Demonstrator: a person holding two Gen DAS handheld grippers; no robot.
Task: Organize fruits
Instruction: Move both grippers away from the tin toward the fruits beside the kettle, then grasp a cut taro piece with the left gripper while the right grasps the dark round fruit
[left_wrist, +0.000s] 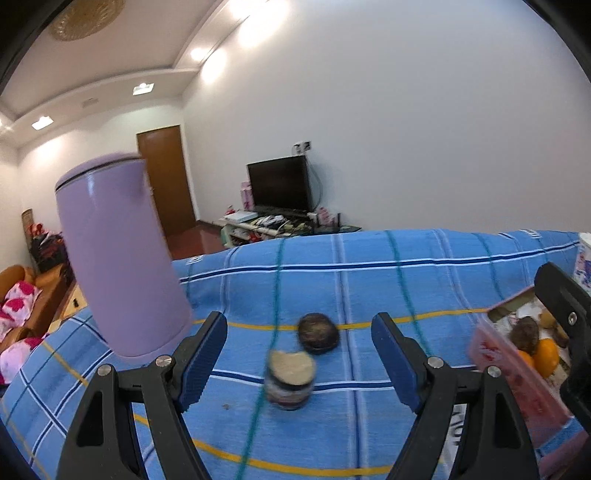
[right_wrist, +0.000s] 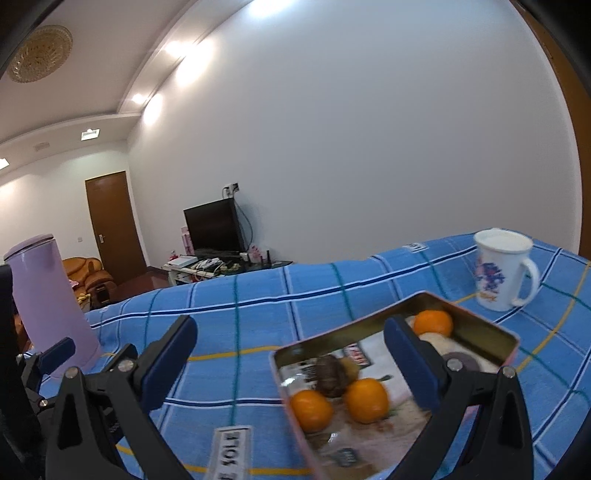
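On the table (left_wrist: 369, 288) a jar (left_wrist: 290, 380) stands just before a fruit (left_wrist: 318, 333). A kettle (left_wrist: 118, 258) stands to their left, a tin (right_wrist: 491, 332) to their right. In the tin lie three oranges (right_wrist: 365, 399) and another fruit (right_wrist: 332, 374). Behind the tin, to its right, stands a mug (right_wrist: 502, 271). A television (left_wrist: 279, 187) stands beyond the table.

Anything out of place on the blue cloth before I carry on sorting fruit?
One dark round fruit lies loose on the cloth, outside the tin holding the oranges. A small jar stands beside it. Nothing spilled.
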